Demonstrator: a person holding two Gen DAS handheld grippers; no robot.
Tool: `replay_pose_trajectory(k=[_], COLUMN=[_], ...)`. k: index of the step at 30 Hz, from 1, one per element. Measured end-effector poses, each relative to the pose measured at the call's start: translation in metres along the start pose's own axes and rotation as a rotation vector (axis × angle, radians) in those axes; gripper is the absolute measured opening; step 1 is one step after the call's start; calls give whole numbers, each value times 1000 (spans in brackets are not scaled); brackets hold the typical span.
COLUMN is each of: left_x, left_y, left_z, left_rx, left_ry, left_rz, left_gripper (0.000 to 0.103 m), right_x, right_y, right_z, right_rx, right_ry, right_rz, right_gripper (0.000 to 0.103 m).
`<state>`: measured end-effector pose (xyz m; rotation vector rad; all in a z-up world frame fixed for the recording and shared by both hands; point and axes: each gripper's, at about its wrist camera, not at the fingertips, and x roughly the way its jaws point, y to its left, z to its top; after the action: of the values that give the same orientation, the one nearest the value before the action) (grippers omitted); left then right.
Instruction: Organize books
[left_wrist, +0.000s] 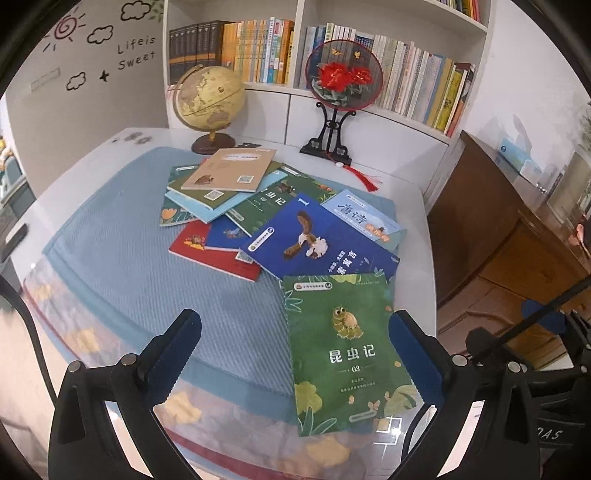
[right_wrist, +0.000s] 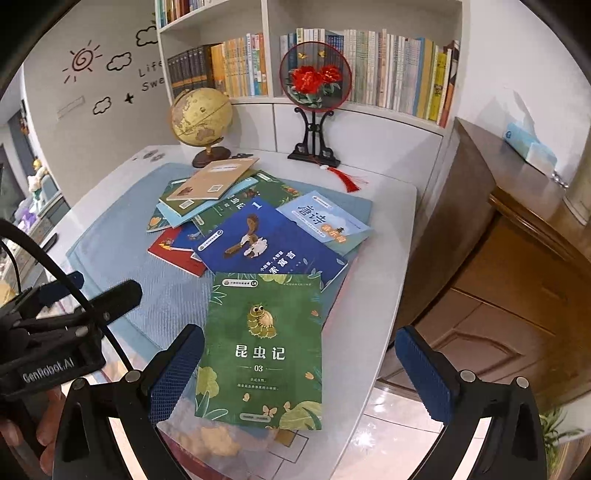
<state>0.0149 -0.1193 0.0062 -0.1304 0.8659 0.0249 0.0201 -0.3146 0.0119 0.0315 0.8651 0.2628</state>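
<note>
Both tools hang above the table's near edge, angled down. The left gripper (left_wrist: 295, 354) stands fully spread and empty; the right gripper (right_wrist: 299, 373) likewise. Nearest lies a green paperback with a caterpillar on its cover (right_wrist: 260, 350), flat and face up, its far edge overlapping a large dark blue paperback with a bird (right_wrist: 266, 243). Beyond these, a loose heap of thin books (left_wrist: 225, 195) sprawls across a pale blue ribbed mat (left_wrist: 122, 258).

Judgement: sorting has not begun. The green book is the likely first pick; it lies flat, so an edge must be lifted.

The white table (right_wrist: 391, 206) carries a tan globe (left_wrist: 210, 96) and a red embroidered fan on a black stand (left_wrist: 343, 77). Behind stands a filled white bookshelf (left_wrist: 299, 44).
</note>
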Motion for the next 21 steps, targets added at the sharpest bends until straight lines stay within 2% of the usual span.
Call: replay_pose_trajectory(k=[5, 11, 17, 21], left_x=[-1, -3, 3, 10], left_y=[-6, 2, -2, -4], left_z=[-10, -19, -29, -35], left_rx=[-18, -72, -76, -70], left_ry=[2, 0, 11, 35], left_rz=[77, 120, 148, 121], left_gripper=[102, 102, 101, 101], right_x=[7, 22, 27, 29], right_y=[-5, -15, -32, -43], right_z=[3, 1, -2, -4], right_rx=[-59, -115, -83, -61], right_ry=[30, 80, 89, 72], right_rz=[27, 45, 84, 112], right_gripper=[103, 103, 103, 103])
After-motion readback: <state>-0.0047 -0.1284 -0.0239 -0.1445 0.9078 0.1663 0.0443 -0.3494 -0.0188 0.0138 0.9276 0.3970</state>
